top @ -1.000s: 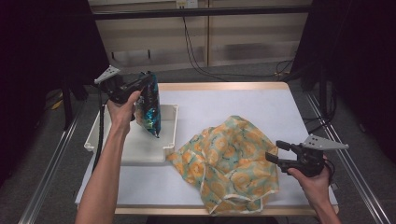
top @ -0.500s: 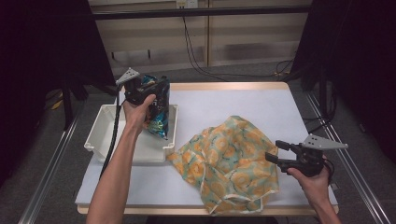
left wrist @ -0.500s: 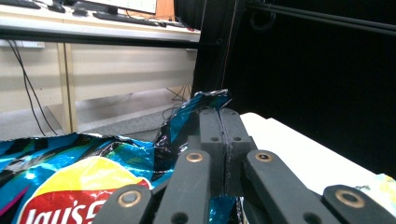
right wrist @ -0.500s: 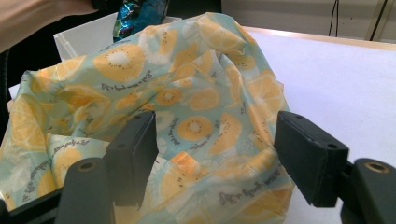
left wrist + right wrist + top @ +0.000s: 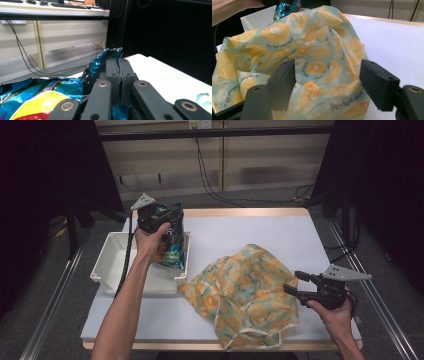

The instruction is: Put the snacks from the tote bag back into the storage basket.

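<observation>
1. The left hand-held gripper (image 5: 159, 222) is seen clamped on the crinkled top edge of a foil snack bag (image 5: 170, 245); in the left gripper view both jaws are pressed together on the foil (image 5: 110, 56).
2. Compared with a second ago, the snack bag is carried further right and lower: it is now held over the right end of the white plastic bin (image 5: 112, 270), bottom hanging at or just above the bin's rim; contact cannot be told.
3. The move is judged as the bag being lifted out of the bin and brought toward the fabric bag (image 5: 245, 295), so the transfer is under way, not finished.
4. The right hand-held gripper (image 5: 295, 287) is unchanged from a second ago: jaws are held apart, just beside the right edge of the fabric bag, nothing gripped. In the right gripper view the cloth (image 5: 312, 57) is seen between and beyond the open jaws, not pinched.
5. The bag mouth is judged not yet held open, so that is likely needed next.
6. Materials: the snack bag is shiny, blue, crumpled metallised film with a yellow and red print; it is thin and slippery.
7. The fabric bag is soft, limp, rumpled cloth, pale teal with an orange citrus-slice print, and is slumped flat on the white tabletop (image 5: 260, 230).
8. The bin is rigid, rectangular, smooth, with rolled rims.
</observation>
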`<control>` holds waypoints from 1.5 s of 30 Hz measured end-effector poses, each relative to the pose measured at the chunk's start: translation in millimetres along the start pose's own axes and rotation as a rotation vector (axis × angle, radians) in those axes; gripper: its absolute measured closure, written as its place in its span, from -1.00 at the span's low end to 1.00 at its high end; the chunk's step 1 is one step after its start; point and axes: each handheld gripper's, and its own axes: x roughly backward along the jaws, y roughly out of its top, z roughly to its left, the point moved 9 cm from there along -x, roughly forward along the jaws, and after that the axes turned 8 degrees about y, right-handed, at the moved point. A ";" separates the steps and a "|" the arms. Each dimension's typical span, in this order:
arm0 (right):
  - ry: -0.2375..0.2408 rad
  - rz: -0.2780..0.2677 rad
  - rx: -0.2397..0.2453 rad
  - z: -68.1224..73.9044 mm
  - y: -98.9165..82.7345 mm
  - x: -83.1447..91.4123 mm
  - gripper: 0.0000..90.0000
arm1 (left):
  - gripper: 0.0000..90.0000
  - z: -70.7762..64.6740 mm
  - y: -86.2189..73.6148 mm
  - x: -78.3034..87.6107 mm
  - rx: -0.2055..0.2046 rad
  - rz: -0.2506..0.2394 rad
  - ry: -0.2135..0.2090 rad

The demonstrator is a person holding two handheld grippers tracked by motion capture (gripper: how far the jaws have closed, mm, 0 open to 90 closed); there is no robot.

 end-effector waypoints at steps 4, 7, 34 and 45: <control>0.001 0.003 -0.004 -0.5 -1.4 -1.8 -0.36 | 0.92 -2.4 -10.7 -2.7 -0.054 0.046 0.011; 0.002 0.004 0.000 0.1 -1.3 -1.5 -0.36 | 0.89 -2.2 -20.2 -6.3 -0.040 0.081 0.016; 0.001 0.003 -0.004 -0.9 -1.5 -1.2 -0.39 | 0.36 9.1 -12.2 12.7 0.040 0.111 0.013; -0.003 0.006 0.002 2.5 -0.3 -1.6 -0.40 | 1.00 3.0 -29.0 64.1 0.013 0.139 -0.070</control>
